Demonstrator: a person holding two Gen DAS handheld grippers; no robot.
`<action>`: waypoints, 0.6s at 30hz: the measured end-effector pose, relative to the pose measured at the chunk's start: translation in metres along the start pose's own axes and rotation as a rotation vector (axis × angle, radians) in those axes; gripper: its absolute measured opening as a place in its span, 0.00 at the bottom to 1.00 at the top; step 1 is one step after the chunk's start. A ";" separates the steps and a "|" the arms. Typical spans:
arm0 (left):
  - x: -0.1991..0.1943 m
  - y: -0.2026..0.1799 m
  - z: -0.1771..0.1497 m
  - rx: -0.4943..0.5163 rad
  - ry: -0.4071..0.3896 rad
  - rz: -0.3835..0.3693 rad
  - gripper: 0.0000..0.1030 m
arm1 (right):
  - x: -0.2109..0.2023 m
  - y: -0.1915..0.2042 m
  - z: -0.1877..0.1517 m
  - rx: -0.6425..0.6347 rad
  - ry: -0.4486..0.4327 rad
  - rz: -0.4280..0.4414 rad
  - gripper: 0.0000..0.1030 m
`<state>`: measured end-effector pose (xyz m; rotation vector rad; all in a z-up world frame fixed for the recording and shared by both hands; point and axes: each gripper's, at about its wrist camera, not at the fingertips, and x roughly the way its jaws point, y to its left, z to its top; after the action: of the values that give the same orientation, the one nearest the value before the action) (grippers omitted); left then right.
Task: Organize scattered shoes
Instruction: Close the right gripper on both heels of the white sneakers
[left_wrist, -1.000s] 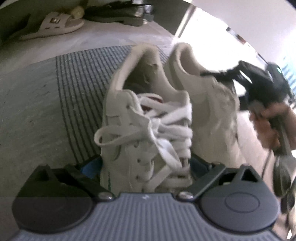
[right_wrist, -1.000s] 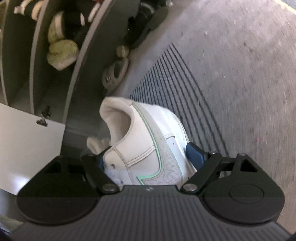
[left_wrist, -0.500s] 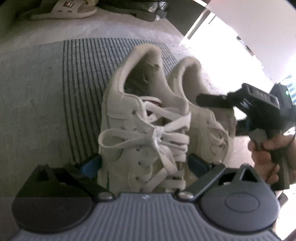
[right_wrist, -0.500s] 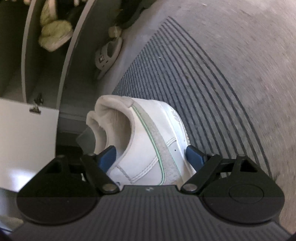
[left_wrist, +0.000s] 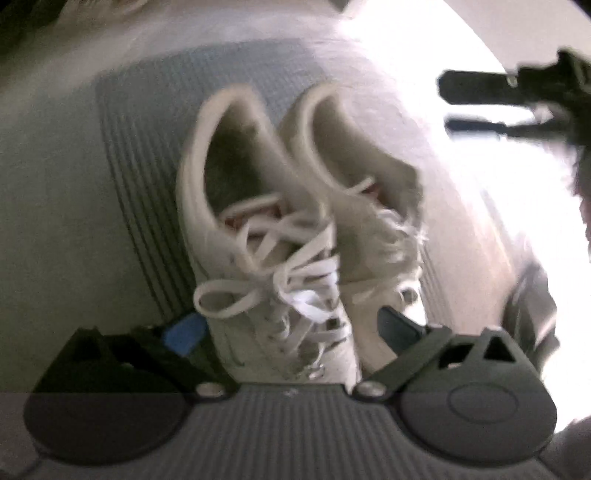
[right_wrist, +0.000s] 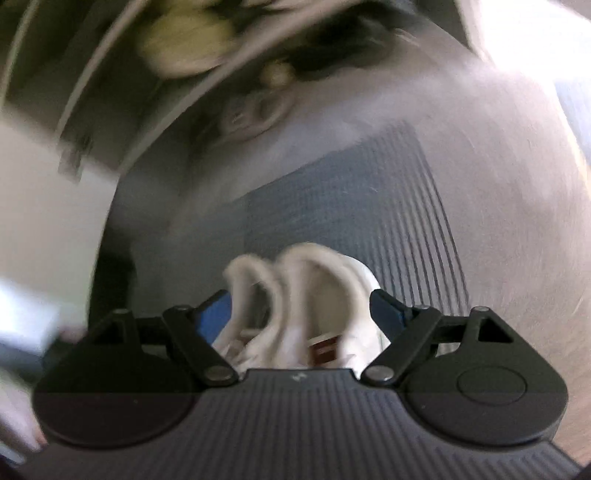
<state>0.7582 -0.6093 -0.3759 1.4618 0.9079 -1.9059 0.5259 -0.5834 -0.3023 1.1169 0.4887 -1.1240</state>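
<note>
Lifted right claw (left_wrist: 491, 105) now clear of white sneakers (left_wrist: 295, 236).

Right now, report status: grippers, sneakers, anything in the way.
Left gripper open, empty, above sneakers. Right gripper open, empty, off to the side. Sneakers side by side on mat. Nothing blocking them.

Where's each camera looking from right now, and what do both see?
Left wrist: on the left claw, facing down at the sneakers on the mat; right claw shows upper right.
Right wrist: on the right claw, facing down past the sneakers' heels toward the shelf; its open claw flanks them.
Shared: sneakers, mat.
</note>
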 end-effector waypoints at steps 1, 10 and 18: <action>-0.010 0.002 0.007 -0.002 0.026 0.013 0.99 | -0.005 0.016 0.005 -0.044 0.011 -0.026 0.82; -0.058 0.024 0.016 -0.279 0.139 0.162 1.00 | 0.007 0.053 0.014 0.064 0.020 -0.168 0.81; -0.043 0.031 -0.005 -0.416 0.104 0.252 1.00 | 0.124 0.017 -0.019 0.155 0.078 -0.280 0.80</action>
<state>0.7956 -0.6235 -0.3409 1.3553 1.0392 -1.3721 0.5952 -0.6232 -0.4004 1.2578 0.6417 -1.3836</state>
